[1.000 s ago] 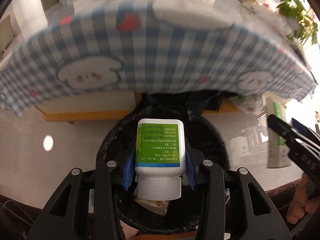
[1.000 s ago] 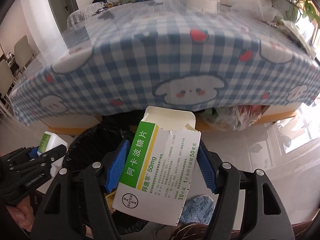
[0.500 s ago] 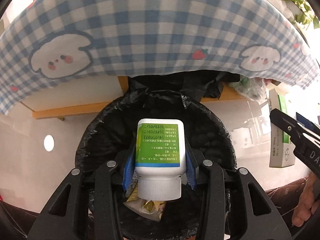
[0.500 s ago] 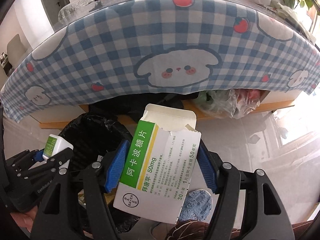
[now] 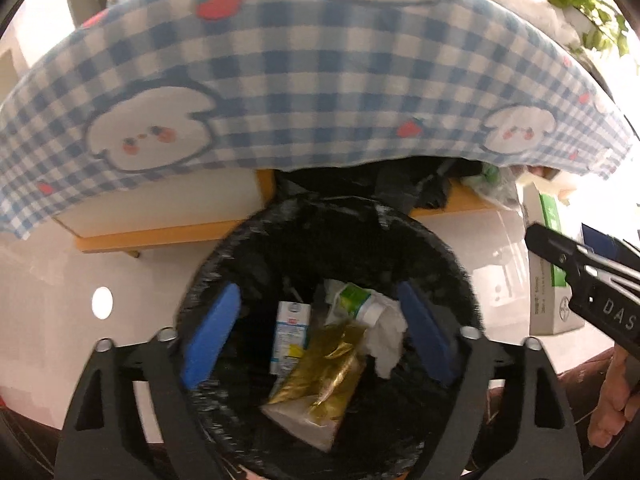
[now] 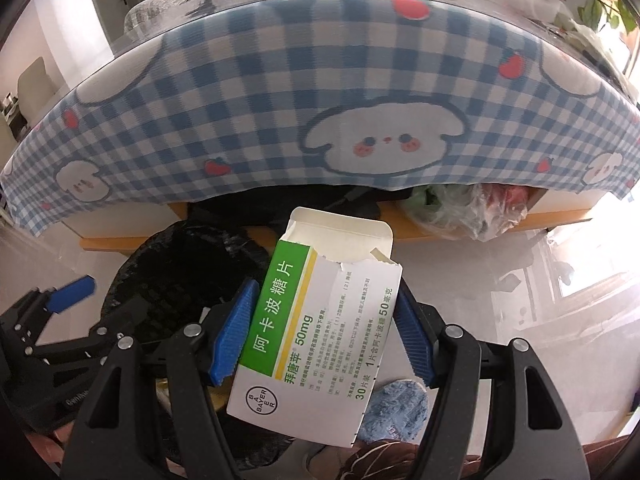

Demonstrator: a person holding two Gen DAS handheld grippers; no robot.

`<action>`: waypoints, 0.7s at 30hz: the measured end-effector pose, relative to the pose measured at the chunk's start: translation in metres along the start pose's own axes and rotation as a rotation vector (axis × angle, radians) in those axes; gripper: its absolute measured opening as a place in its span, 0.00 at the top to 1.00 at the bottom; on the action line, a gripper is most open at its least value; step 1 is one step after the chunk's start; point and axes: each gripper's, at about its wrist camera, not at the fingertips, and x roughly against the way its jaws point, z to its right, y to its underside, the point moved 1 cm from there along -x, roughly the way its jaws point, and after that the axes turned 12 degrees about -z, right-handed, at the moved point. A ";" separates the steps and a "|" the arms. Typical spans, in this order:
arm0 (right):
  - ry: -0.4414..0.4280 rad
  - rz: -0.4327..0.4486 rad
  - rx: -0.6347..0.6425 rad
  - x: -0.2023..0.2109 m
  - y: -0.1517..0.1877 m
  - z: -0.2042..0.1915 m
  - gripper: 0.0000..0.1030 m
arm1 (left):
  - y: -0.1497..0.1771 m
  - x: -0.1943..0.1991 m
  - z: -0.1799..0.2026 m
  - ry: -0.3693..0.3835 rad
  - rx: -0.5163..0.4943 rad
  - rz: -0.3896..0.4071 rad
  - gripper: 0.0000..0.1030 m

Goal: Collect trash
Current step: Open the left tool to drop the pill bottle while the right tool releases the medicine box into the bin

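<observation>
Now left gripper (image 5: 320, 332) hangs over the bin (image 5: 452, 264), jaws wide apart, just been opening, nothing between the blue pads (image 5: 212, 336). Bottle (image 5: 356, 304) lies loose inside the bin, white cap toward the lower right, on top of a white tissue (image 5: 386, 340). Beside it on the left: a small white-and-blue carton (image 5: 290, 336); below: a gold wrapper (image 5: 324, 372). Bin has a black liner and sits on the floor just in front of the counter, under the hanging edge of the blue check cloth (image 5: 304, 80).

Right gripper (image 6: 320, 324) is clamped on the box (image 6: 316, 328), white with a green band, torn open flap at the far end. Pads press both long sides; box sits tilted, logo end nearest the camera. It's held just right of the bin, over the floor, not above the opening. In the right view the left gripper shows at the left edge over the bin rim. Clear bag (image 6: 476, 208) of stuff sits under the counter to the right.
</observation>
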 end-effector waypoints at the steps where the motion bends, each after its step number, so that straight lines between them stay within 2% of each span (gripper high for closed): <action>1: -0.003 -0.001 0.006 0.000 0.000 -0.006 0.37 | 0.000 0.003 -0.005 0.003 0.004 0.007 0.11; 5: -0.008 -0.006 0.039 -0.004 0.000 -0.029 0.37 | 0.002 0.010 -0.029 -0.012 0.026 0.031 0.06; 21: -0.055 -0.035 0.132 -0.023 -0.007 -0.116 0.38 | 0.012 0.021 -0.128 -0.035 0.142 0.030 0.06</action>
